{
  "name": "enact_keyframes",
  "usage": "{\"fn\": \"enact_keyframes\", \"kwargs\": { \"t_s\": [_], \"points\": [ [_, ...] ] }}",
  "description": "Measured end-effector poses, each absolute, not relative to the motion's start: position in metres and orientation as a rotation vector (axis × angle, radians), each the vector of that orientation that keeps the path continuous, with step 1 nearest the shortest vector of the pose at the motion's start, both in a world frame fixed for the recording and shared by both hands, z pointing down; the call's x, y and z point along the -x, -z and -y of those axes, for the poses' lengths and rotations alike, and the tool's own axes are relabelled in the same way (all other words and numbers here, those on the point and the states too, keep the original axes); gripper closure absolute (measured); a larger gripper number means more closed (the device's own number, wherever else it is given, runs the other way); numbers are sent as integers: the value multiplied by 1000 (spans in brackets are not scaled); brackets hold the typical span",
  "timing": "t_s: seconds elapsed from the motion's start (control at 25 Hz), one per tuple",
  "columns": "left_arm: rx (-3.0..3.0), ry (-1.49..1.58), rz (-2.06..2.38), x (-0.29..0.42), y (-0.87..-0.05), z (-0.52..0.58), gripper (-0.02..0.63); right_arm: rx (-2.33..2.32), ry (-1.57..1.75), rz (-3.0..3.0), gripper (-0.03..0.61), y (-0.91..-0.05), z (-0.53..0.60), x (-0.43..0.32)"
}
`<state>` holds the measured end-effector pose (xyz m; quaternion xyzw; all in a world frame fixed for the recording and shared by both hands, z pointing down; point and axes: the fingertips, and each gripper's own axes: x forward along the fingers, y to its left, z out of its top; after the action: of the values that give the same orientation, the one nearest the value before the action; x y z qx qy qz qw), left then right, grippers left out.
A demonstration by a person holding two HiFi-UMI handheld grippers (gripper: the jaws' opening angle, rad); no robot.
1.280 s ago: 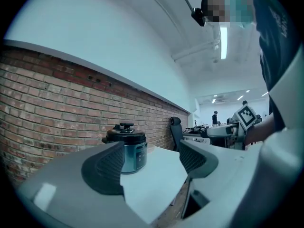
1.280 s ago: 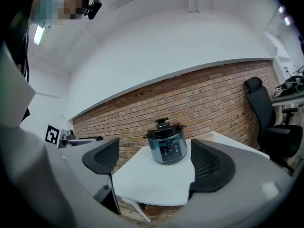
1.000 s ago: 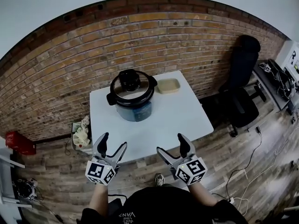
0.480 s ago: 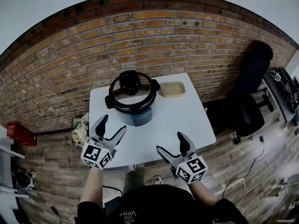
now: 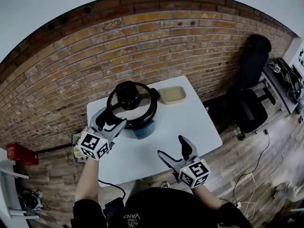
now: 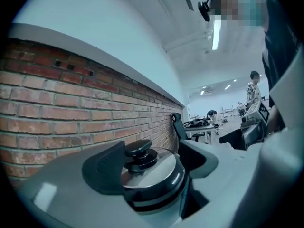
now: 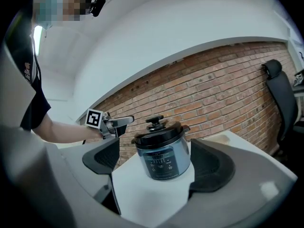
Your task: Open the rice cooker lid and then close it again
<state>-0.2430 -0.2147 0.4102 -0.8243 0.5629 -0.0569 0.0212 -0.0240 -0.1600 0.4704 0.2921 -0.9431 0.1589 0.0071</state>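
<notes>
The rice cooker [image 5: 137, 120] stands at the back of the white table [image 5: 190, 122], its dark lid [image 5: 142, 109] shut and topped by a black knob [image 5: 128, 93]. My left gripper [image 5: 114, 118] is open, level with the lid at the cooker's left side and holding nothing. In the left gripper view the lid [image 6: 159, 167] and its knob [image 6: 138, 151] fill the space ahead of the open left gripper [image 6: 149, 161]. My right gripper [image 5: 172, 147] hovers open over the table's front. The right gripper view looks past its open jaws at the cooker [image 7: 163, 156] and the left gripper [image 7: 121, 122].
A beige shallow container [image 5: 172, 94] lies on the table to the right of the cooker. A brick wall [image 5: 71, 65] runs right behind the table. A black office chair [image 5: 251, 84] stands to the right, and cables [image 5: 256, 175] trail over the wooden floor.
My left gripper has travelled forward from the table's front edge to the cooker's left side at lid height. The right gripper has hardly moved. The lid stays shut.
</notes>
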Motion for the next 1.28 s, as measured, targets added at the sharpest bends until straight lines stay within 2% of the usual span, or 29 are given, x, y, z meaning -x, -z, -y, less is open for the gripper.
{"fn": "enact_keyframes", "kwargs": {
  "t_s": [0.28,0.8,1.28],
  "points": [
    [2656,253,-1605,249,-408,261,253,-968,-513,2933,118,-467,175,40],
    [2900,634,-1142,227,-436,322,253,-1098,-563,2861,118,-478,190,37],
    [2949,877,-971,212,-461,332,256,-1219,-589,2825,120,-484,204,22]
  ]
}}
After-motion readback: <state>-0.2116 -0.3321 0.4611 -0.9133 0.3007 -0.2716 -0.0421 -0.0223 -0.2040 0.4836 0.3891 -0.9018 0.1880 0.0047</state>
